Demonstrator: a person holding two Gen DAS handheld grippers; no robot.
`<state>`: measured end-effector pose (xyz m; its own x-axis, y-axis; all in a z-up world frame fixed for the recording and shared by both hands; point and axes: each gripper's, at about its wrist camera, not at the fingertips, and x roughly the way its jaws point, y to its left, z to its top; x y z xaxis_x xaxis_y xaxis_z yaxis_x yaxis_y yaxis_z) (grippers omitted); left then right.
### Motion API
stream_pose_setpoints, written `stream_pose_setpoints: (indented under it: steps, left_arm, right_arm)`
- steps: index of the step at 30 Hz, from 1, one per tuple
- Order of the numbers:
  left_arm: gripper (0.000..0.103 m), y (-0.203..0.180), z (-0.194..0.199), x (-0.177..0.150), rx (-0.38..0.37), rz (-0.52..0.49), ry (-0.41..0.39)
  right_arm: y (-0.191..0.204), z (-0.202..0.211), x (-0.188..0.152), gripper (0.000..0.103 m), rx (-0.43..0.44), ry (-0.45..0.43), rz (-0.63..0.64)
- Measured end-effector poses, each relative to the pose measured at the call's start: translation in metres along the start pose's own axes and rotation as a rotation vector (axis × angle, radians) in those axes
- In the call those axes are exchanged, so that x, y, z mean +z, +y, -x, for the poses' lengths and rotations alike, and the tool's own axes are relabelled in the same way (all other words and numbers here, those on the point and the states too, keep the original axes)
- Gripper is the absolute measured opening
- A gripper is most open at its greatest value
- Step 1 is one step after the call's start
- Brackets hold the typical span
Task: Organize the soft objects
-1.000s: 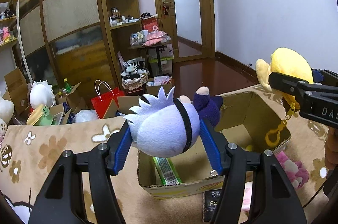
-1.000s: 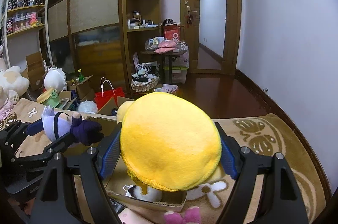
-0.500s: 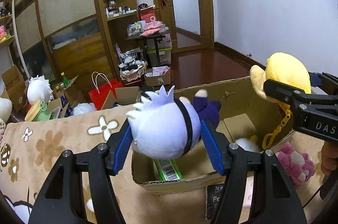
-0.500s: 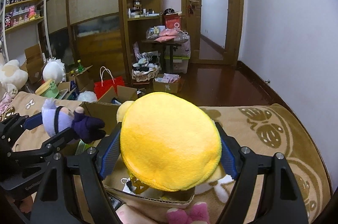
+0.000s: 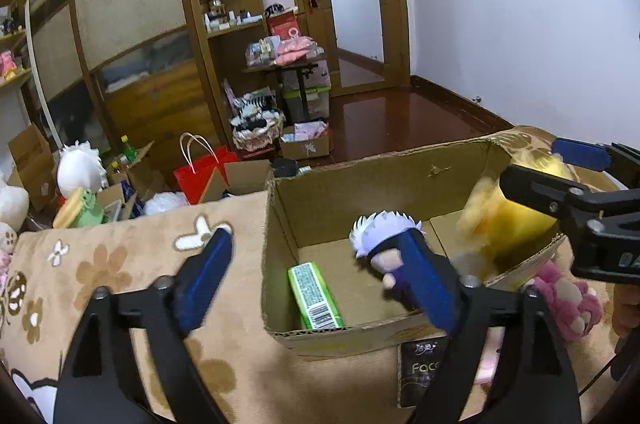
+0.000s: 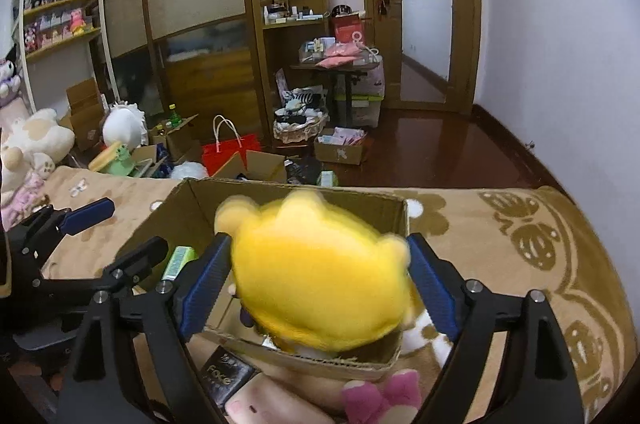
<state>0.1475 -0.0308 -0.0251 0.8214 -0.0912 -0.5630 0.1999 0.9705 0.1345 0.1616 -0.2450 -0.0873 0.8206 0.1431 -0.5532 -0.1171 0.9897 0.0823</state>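
An open cardboard box (image 5: 344,179) (image 6: 200,212) stands on the tan flowered blanket. My left gripper (image 5: 320,280) is open above the box's front left; the purple-white plush doll (image 5: 384,244) is out of its grasp, dropping into the box beside the right finger. My right gripper (image 6: 316,288) is spread wide, and the blurred yellow plush (image 6: 320,284) (image 5: 508,220) is between its fingers, falling into the box. The right gripper shows at the right edge of the left wrist view (image 5: 568,183).
A green packet (image 5: 316,296) lies in the box. A pink plush (image 5: 568,300) (image 6: 380,396) and a black "Face" pack (image 5: 424,368) lie beside the box's front. Beyond the blanket are floor clutter, a red bag (image 5: 200,175) and cupboards (image 5: 140,23).
Both grippers have opened and tipped down toward the box. The purple doll has left the left gripper and the yellow plush has come loose in the right one; both drop into the box.
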Motion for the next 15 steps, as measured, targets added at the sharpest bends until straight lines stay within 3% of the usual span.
stream_pose_setpoints:
  steps: [9,15]
  left_arm:
    - [0.095,-0.009,0.018,-0.008,0.005,-0.053,-0.002]
    - [0.096,-0.005,0.031,-0.012,-0.053,-0.021,0.049]
  right_arm:
    - [-0.006,0.020,0.004,0.103,0.007,-0.038,-0.054]
    - [-0.011,0.038,0.002,0.103,-0.020,-0.041,-0.079]
